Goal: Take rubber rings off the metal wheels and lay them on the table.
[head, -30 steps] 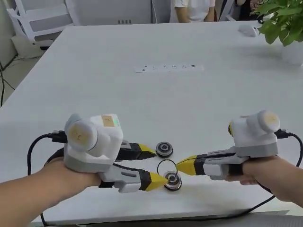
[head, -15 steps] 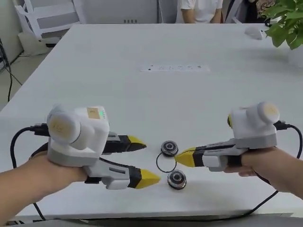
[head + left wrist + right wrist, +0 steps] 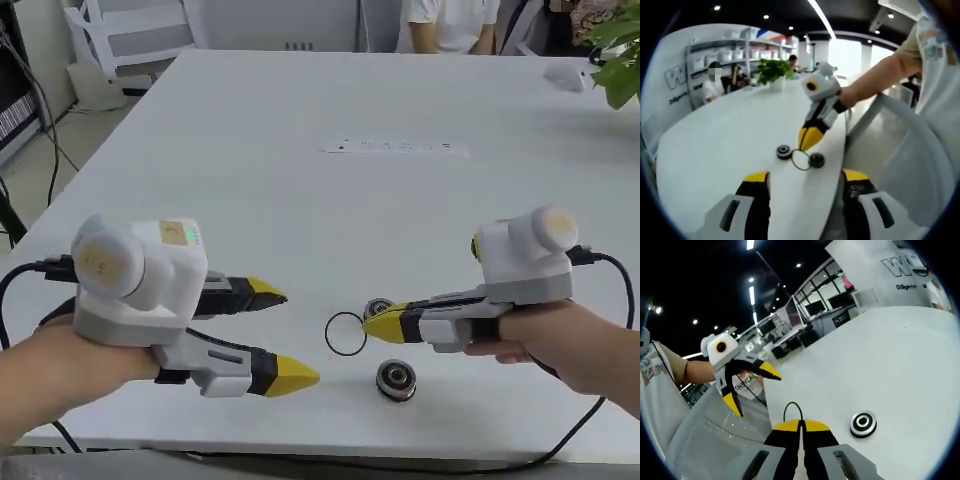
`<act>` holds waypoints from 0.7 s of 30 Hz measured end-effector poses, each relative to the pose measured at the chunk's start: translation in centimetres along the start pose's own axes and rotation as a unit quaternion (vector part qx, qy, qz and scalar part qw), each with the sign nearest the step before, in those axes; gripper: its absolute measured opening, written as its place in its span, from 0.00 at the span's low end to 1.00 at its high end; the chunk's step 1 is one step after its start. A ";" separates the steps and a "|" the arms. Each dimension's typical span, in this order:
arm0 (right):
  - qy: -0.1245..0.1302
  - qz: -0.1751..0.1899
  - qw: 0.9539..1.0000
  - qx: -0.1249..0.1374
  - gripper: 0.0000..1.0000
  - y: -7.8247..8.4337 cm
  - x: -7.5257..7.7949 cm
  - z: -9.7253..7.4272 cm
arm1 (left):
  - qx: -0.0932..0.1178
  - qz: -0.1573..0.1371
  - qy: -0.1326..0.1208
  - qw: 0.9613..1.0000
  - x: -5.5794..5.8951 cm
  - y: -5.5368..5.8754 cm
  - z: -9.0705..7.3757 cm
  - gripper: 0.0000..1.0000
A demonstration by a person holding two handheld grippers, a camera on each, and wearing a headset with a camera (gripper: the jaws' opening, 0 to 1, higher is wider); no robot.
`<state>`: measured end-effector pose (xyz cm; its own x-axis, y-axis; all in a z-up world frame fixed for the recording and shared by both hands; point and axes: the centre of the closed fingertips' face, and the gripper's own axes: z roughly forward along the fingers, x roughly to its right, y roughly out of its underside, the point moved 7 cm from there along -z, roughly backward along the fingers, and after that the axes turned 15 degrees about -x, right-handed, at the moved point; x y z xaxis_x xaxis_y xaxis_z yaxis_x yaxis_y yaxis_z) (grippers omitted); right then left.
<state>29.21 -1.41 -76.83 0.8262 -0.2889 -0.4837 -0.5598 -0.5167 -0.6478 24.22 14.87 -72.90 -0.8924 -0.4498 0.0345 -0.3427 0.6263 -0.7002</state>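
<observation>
Backed the left gripper (image 3: 296, 337) off the near round metal wheel (image 3: 397, 379), jaws wide now. Pinching the thin black rubber ring (image 3: 345, 333) in the right gripper (image 3: 372, 322), left of that wheel. Plain white table (image 3: 300, 200), white shelving (image 3: 120, 30) far left.

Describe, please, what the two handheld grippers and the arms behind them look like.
The left gripper and right gripper match: white-and-grey bodies, black jaws tipped yellow, each trailing a black cable. The person wears a pale short-sleeved shirt.
</observation>
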 end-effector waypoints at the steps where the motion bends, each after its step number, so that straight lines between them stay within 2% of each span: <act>1: 0.000 0.000 1.000 -0.001 0.00 0.0 0.0 0.1 | 0.000 -0.002 -0.001 1.000 0.0 0.1 -0.1 0.58; 12: 0.002 -0.005 1.000 -0.027 0.00 -0.2 0.6 1.9 | -0.003 -0.015 -0.013 1.000 -0.5 1.4 -1.0 0.58; 21: 0.009 -0.003 0.999 -0.047 0.00 0.3 1.1 3.1 | -0.005 -0.015 -0.018 1.000 -0.6 1.7 -1.2 0.58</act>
<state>29.79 0.61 -79.34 0.8314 -0.2998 -0.4679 -0.5467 -0.5918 -0.5923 23.81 17.00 -73.22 -0.8713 -0.4898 0.0295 -0.3717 0.6195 -0.6915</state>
